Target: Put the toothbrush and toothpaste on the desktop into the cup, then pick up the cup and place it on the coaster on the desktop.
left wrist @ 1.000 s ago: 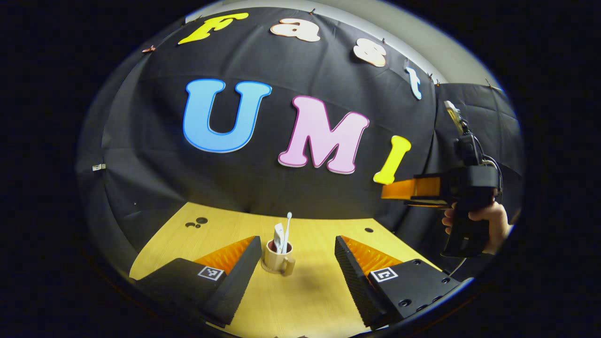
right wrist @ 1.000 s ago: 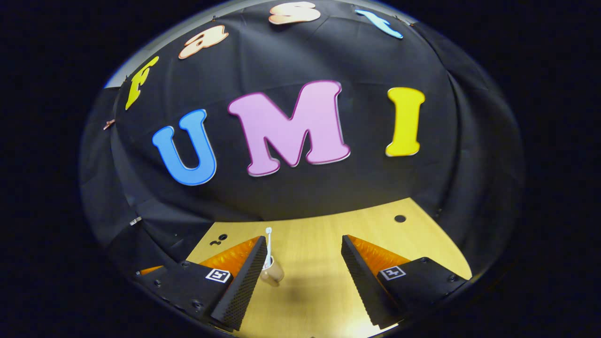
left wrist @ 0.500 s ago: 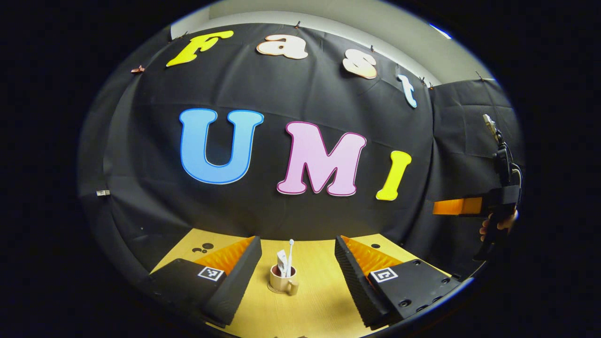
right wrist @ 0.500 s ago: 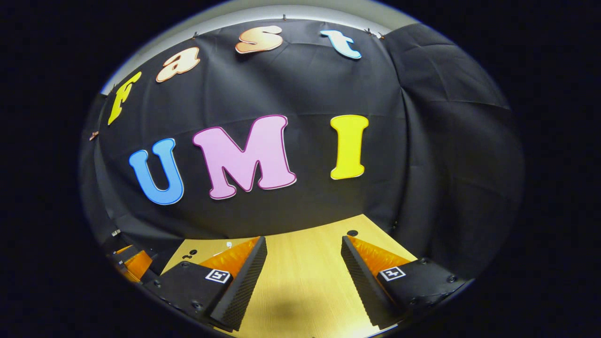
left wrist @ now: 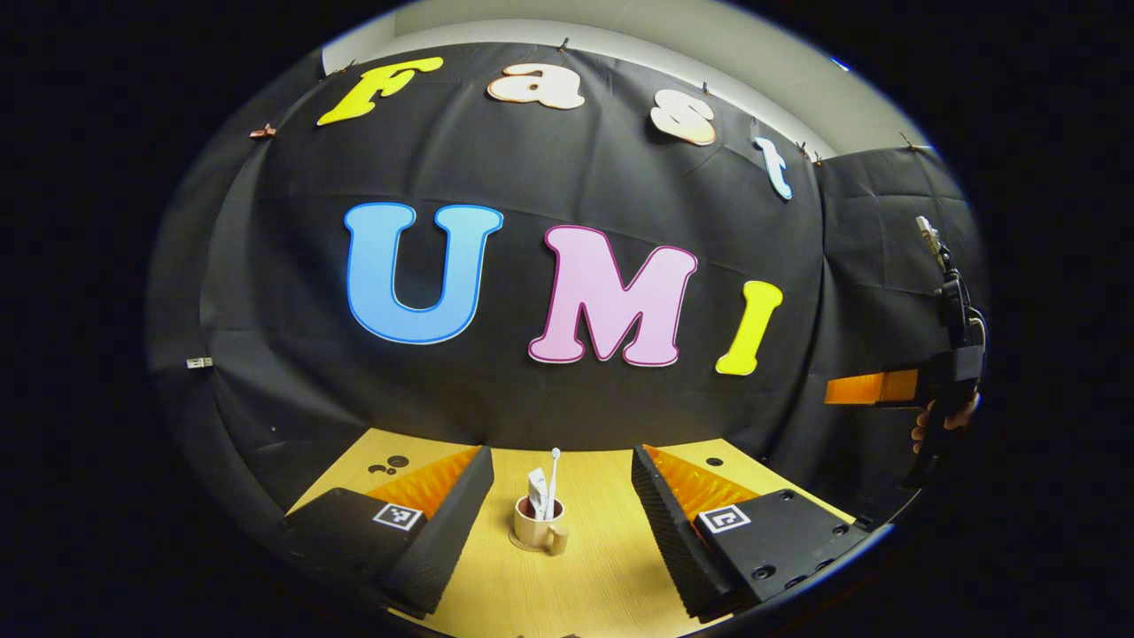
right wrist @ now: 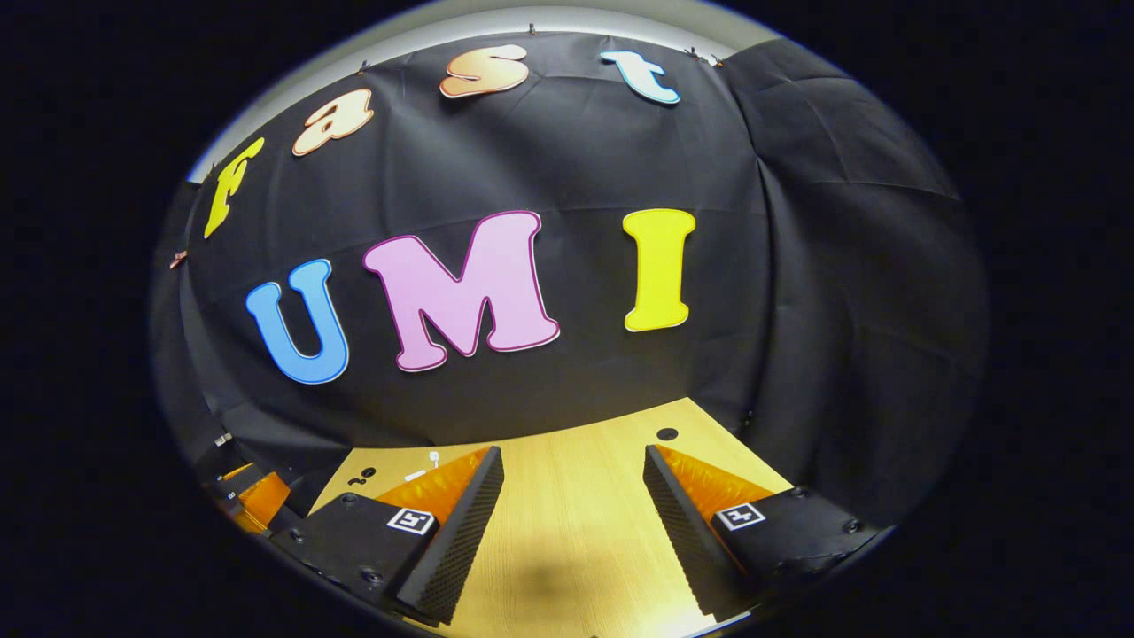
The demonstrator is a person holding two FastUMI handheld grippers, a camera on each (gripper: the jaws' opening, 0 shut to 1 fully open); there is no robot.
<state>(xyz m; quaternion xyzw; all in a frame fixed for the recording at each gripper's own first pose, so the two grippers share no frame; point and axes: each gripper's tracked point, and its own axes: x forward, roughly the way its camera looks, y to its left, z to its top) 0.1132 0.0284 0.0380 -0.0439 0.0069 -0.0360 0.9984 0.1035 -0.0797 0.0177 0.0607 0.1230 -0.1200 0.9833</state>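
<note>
The left gripper [left wrist: 563,523] hangs above the desktop [left wrist: 602,585] with its two ridged, wedge-shaped fingers [left wrist: 447,523] spread wide and gripping nothing. Between them, farther off, the cup [left wrist: 534,532] stands upright on a round coaster [left wrist: 521,544] that shows as a thin rim under its base. The cup is a smooth beige mug with a small handle turned toward the camera's right; the toothbrush [left wrist: 553,478] stands nearly upright in it, and the flat white toothpaste [left wrist: 537,492] tube leans beside it. Compared with half a second ago the cup sits almost where it did between the fingers, only a touch lower right, so the left gripper has barely shifted.

The right gripper [right wrist: 574,532] also has its fingers wide apart over bare, pale wood-grain desktop, matching the earlier picture. In the left gripper view it appears far to the right [left wrist: 873,390], held by a hand [left wrist: 943,421], in nearly the same spot as before
</note>
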